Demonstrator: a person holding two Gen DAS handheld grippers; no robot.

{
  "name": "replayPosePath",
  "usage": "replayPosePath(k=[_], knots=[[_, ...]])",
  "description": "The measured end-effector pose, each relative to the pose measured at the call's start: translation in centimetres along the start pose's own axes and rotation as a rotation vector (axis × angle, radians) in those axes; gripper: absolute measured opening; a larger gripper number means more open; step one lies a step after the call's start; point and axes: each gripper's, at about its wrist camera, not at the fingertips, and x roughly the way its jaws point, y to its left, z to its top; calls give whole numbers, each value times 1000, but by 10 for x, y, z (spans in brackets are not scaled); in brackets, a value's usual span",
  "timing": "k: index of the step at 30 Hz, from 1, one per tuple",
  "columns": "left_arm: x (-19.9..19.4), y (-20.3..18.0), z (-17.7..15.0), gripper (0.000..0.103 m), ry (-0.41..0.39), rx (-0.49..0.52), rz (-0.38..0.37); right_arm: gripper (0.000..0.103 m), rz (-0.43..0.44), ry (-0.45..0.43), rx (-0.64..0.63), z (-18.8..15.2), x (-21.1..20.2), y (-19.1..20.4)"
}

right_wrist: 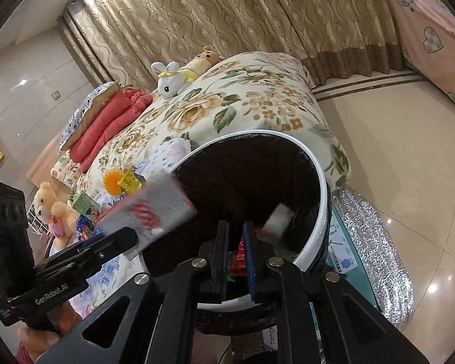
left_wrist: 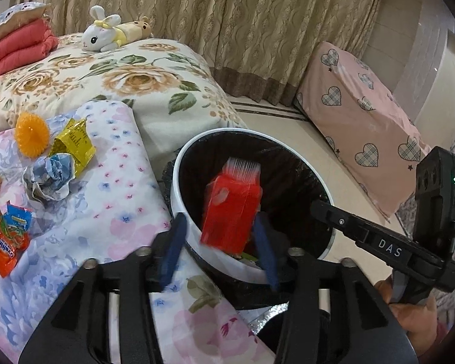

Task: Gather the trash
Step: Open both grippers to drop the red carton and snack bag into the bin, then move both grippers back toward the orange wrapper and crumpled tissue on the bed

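Trash left on the bed lies left of the bin; left claw released, red packet loose; right claw nearly clenched, empty.

Place: a home bedroom is indicated.
Bed: a floral bedspread is seen, folded red quilts stacked on it.
Toys: a plush rabbit is laid there.
Window: patterned curtains are drawn.
Floor: glossy tiles.
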Motion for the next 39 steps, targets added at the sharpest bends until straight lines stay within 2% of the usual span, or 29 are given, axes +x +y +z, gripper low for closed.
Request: replayPosePath(k=[3,5,9,11,13,19,27,39], knots=[[-4,1,-3,56,-10,-1,1,27,1,-7,12,-1,-2,-1],[-7,3,-6,57,-11,-2,8,43,6,-16,14,-2,-4,1],[-14,14,-17,59,-6,-20,23,55,19,-29,2,-4,-8,10],[-17,21,-23,59,0,-39,29,65,26,-35,-4,-6,-10,16],[-20,29,-30,60,7,-55,33,70,30,-34,-12,-8,-9,22],[-35,58,-51,61,12,-120,70,77,53,-12,-25,-17,-4,40],[-66,104,-74,63,-15,-208,142,77,94,5,-81,-31,4,77],[-100,169,-103,64,-45,-343,234,77,167,79,-173,-54,34,136]])
